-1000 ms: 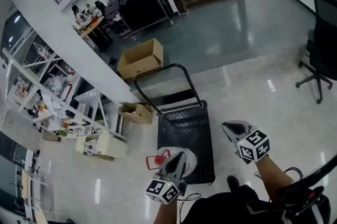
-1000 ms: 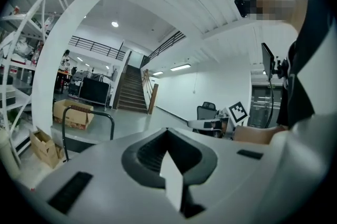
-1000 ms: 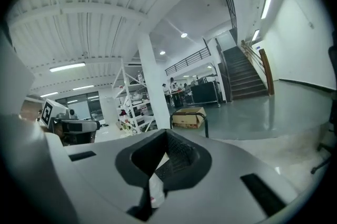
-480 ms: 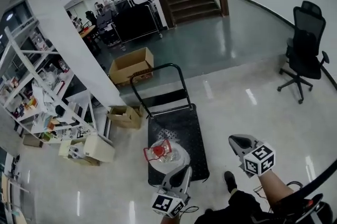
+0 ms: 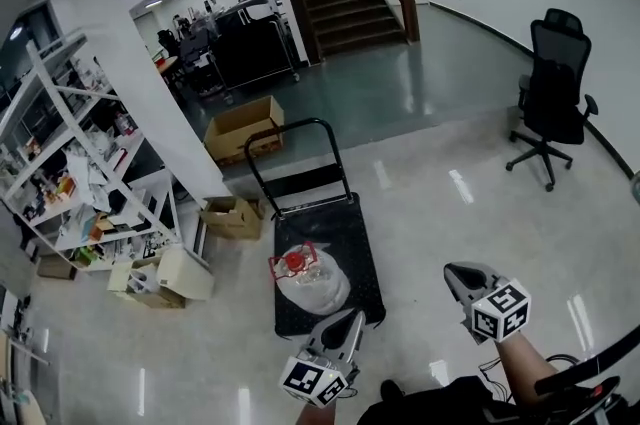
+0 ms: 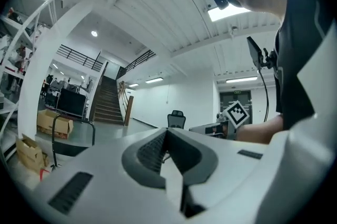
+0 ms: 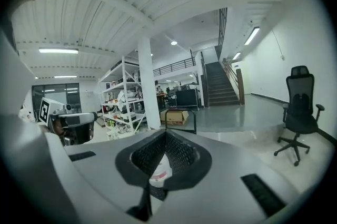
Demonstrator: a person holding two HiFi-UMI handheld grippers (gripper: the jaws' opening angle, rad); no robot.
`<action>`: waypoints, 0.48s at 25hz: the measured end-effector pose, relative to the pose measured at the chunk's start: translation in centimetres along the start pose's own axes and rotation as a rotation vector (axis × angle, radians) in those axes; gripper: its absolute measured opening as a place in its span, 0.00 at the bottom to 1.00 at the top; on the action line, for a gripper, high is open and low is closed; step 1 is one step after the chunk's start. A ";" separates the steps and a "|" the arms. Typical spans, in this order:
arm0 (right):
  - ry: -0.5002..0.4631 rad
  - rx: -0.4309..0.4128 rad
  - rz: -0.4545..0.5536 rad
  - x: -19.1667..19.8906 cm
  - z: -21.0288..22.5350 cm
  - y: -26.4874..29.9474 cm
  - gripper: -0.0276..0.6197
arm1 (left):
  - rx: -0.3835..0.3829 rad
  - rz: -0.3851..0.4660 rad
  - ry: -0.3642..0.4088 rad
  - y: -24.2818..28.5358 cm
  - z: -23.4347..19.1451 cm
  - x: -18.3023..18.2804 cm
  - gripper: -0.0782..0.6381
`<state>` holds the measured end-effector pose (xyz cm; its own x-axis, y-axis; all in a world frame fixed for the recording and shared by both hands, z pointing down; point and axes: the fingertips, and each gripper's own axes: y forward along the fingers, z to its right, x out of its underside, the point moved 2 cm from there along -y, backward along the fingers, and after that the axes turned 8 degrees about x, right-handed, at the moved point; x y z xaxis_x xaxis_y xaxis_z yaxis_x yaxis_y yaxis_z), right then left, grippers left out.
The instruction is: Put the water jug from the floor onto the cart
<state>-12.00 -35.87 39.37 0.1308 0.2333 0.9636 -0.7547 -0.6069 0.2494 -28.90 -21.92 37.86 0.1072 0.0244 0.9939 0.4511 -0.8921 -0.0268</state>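
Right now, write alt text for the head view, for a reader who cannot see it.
A clear water jug with a red cap lies on a black flatbed cart on a glossy floor. The left tongs and right tongs, both shut and empty, hover by the cart's near end; an office chair stands far right.

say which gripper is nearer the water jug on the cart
Left. The left gripper is just this side of the clear, red-handled water jug, at the black cart's near edge; the right gripper is off to its right, over the floor.
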 end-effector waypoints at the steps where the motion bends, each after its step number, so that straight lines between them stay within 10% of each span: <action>1: 0.000 -0.009 0.007 0.2 -0.1 -1.4 0.05 | -0.011 0.016 0.008 -0.2 1.3 -0.4 0.11; 12: -0.041 -0.110 0.004 7.2 2.6 -20.7 0.05 | -0.063 -0.044 0.003 -0.5 20.8 3.7 0.11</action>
<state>6.28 -23.57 41.41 0.1521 0.1982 0.9683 -0.8212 -0.5199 0.2354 -10.25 -12.02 39.34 0.0860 0.0626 0.9943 0.3989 -0.9167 0.0232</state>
